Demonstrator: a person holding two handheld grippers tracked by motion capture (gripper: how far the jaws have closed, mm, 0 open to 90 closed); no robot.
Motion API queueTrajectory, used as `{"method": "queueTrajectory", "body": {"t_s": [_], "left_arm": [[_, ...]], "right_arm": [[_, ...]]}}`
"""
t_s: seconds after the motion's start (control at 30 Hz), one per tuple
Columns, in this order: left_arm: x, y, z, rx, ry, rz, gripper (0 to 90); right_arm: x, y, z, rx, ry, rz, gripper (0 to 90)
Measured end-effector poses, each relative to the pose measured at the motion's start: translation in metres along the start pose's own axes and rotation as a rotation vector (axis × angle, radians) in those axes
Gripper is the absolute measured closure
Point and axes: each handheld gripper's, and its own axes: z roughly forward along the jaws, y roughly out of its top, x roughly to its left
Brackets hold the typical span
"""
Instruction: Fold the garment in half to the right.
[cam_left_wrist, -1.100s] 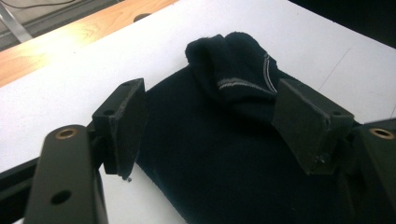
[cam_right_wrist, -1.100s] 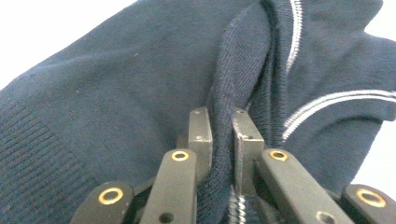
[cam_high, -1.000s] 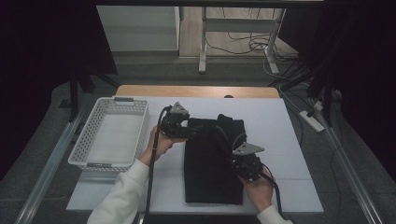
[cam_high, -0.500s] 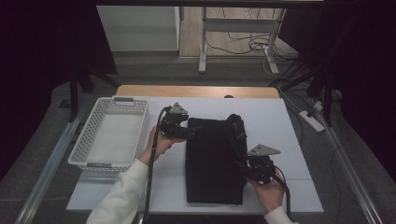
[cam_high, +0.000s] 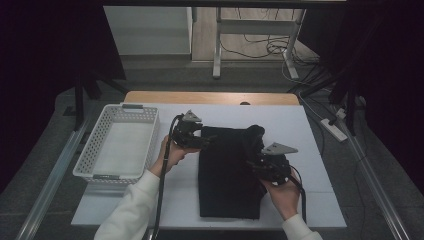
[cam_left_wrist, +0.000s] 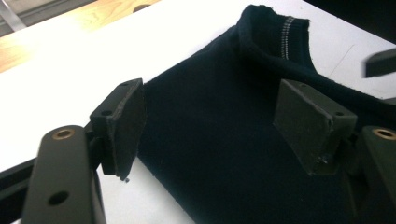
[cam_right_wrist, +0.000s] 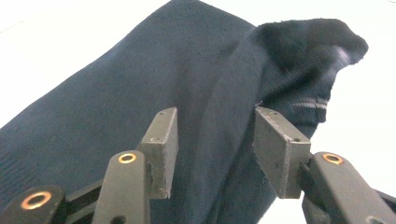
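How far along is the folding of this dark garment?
Mostly done, it seems: the dark sweater lies on the white table as a narrow rectangle, sides apparently folded in. In hand: both tools are open over it, the left tool at its upper left edge, the right tool over a raised fold along the right edge near the collar. Probably left: flatten that fold, fold crosswise, and perhaps move it to the white basket.

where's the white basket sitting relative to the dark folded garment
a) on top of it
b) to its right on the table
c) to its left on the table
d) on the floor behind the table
c: in the high view the white basket stands on the table's left part, apart from the dark folded garment, which lies in the middle between the left gripper and the right gripper.
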Motion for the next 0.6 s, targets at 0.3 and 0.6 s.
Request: {"method": "queueTrajectory", "body": {"t_s": [0.3, 0.6], "left_arm": [[0.002, -0.001, -0.003, -0.008, 0.004, -0.004, 26.6], [0.002, -0.001, -0.001, 0.0, 0.003, -0.003, 26.4]], "right_arm": [[-0.021, -0.009, 0.011, 0.061, -0.064, -0.016, 83.1], [-0.042, -0.036, 0.01, 0.108, -0.059, 0.048, 83.0]]}}
